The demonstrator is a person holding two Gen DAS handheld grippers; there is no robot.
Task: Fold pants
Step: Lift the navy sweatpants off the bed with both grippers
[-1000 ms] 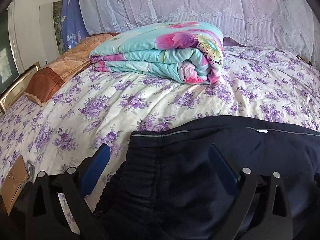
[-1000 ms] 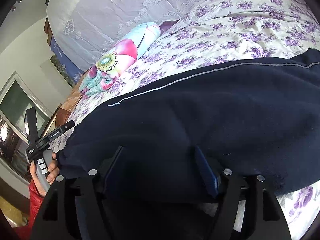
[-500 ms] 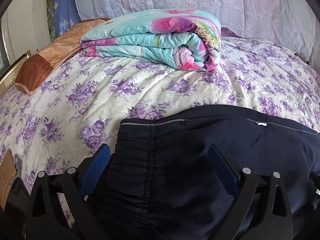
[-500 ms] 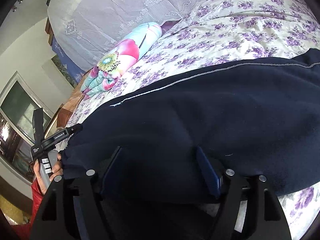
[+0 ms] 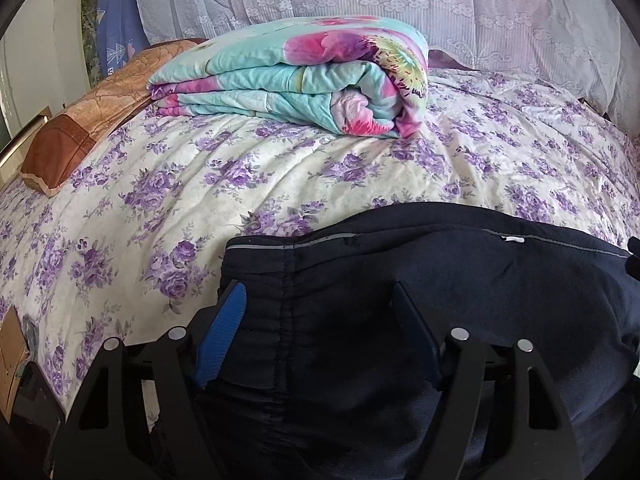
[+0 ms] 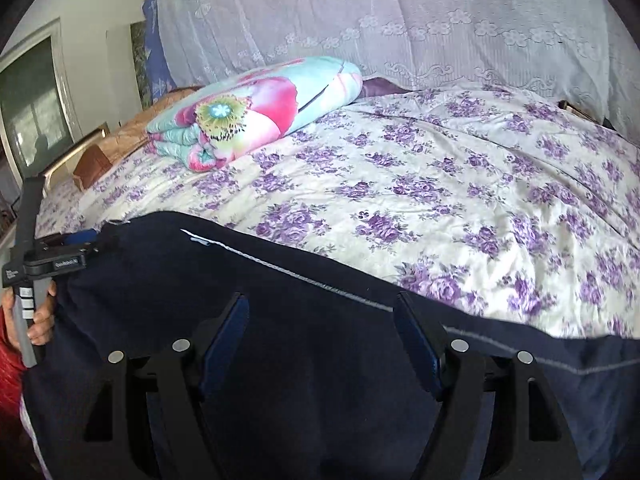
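Dark navy pants (image 5: 400,272) lie on the flowered bed sheet (image 5: 280,172), their gathered waistband with a grey edge at the left end. My left gripper (image 5: 318,320) straddles that waistband corner. Its jaws are closing with cloth between them, and the pads still stand apart from it. From the right wrist view, the same gripper (image 6: 92,240) shows at the pants' far left corner, held by a hand (image 6: 40,316). My right gripper (image 6: 320,320) stands open over the pants (image 6: 280,300), whose grey-stitched edge runs just past its fingertips.
A folded turquoise and pink quilt (image 5: 288,80) lies at the back of the bed. Beside it, on the left, rests a brown pillow (image 5: 92,120). White lace cloth (image 5: 400,0) hangs behind. A window (image 6: 32,112) is on the left wall. Bare sheet (image 6: 440,184) stretches beyond the pants.
The left jaws have narrowed around the waistband corner. The right gripper has rolled and shifted, so its view stands level and the pants' stitched edge now lies by its fingertips.
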